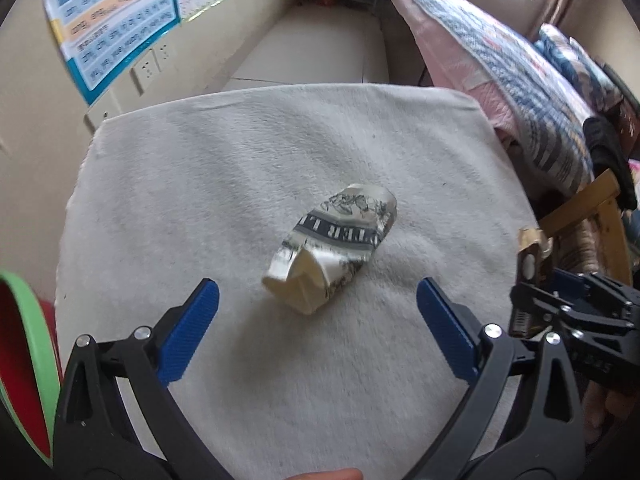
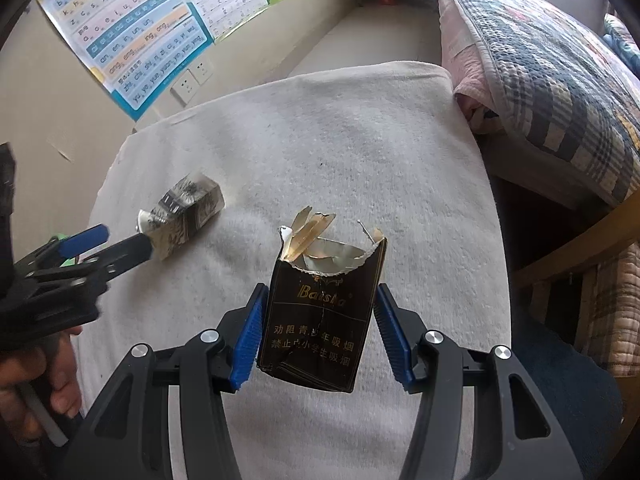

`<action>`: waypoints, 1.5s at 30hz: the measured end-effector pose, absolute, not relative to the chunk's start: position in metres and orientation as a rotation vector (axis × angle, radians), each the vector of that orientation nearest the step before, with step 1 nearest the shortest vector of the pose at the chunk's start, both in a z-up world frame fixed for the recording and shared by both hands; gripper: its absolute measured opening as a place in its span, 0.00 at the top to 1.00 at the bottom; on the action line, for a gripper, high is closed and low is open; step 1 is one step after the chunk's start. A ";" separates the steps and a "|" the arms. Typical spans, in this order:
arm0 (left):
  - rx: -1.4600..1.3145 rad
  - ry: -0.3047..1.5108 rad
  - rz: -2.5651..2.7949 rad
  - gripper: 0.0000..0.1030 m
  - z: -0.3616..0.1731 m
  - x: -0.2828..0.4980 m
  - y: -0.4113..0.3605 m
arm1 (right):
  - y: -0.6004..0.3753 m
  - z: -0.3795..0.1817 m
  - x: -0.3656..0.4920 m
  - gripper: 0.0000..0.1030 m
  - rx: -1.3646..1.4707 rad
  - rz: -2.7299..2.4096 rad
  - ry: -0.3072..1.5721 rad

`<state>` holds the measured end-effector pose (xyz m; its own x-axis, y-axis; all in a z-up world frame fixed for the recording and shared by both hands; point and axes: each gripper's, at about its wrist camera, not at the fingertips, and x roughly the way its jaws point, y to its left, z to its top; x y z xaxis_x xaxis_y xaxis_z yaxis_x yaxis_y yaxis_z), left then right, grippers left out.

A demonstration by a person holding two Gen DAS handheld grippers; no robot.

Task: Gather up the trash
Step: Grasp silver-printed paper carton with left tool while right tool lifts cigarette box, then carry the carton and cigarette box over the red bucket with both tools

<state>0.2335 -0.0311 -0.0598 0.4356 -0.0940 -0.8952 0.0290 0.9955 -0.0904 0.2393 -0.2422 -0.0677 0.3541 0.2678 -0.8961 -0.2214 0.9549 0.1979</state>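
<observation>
A torn dark cigarette pack (image 2: 320, 316) stands pinched between the right gripper (image 2: 318, 334) fingers; a crumpled pale pack (image 1: 330, 248) lies just ahead of the left gripper (image 1: 318, 314) fingers, spread wide.

"Baisha" – dark cigarette pack (image 2: 316, 320), pinyin syllables – wall poster (image 2: 132, 36)

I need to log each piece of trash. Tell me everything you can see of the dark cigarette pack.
The dark cigarette pack is a soft brown-black paper pack with gold "Baisha" lettering and Chinese warning text. Its top is torn open, showing silver foil lining and ragged gold flaps. The front is creased and cracked. It stands roughly upright, top away from the camera, between the blue pads of the right gripper, which clamp its sides, above the white towel.
</observation>
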 end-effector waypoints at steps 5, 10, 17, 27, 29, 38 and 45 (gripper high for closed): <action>-0.004 1.150 -0.084 0.14 -0.075 0.255 -0.036 | -0.246 -0.069 0.246 0.49 0.043 0.313 1.156; 0.015 1.186 -0.106 0.32 -0.086 0.267 -0.041 | -0.248 -0.070 0.249 0.49 0.049 0.312 1.150; -0.003 1.184 -0.144 0.49 -0.087 0.267 -0.042 | -0.248 -0.069 0.249 0.49 0.046 0.317 1.142; -0.057 1.121 -0.112 0.50 -0.058 0.238 -0.025 | -0.225 -0.046 0.235 0.49 0.003 0.362 1.077; -0.071 1.102 -0.098 0.50 -0.049 0.228 -0.018 | -0.217 -0.039 0.232 0.49 -0.008 0.377 1.063; -0.147 1.030 0.004 0.50 -0.015 0.181 0.036 | -0.168 -0.011 0.215 0.49 -0.076 0.469 0.985; -0.214 0.973 0.106 0.50 0.007 0.139 0.093 | -0.106 0.005 0.198 0.49 -0.146 0.571 0.942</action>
<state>0.1386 0.0934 0.0065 0.5599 -0.0061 -0.8285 -0.1851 0.9738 -0.1323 0.1984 -0.1059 0.0048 0.4534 0.3980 -0.7975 -0.5224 0.8436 0.1241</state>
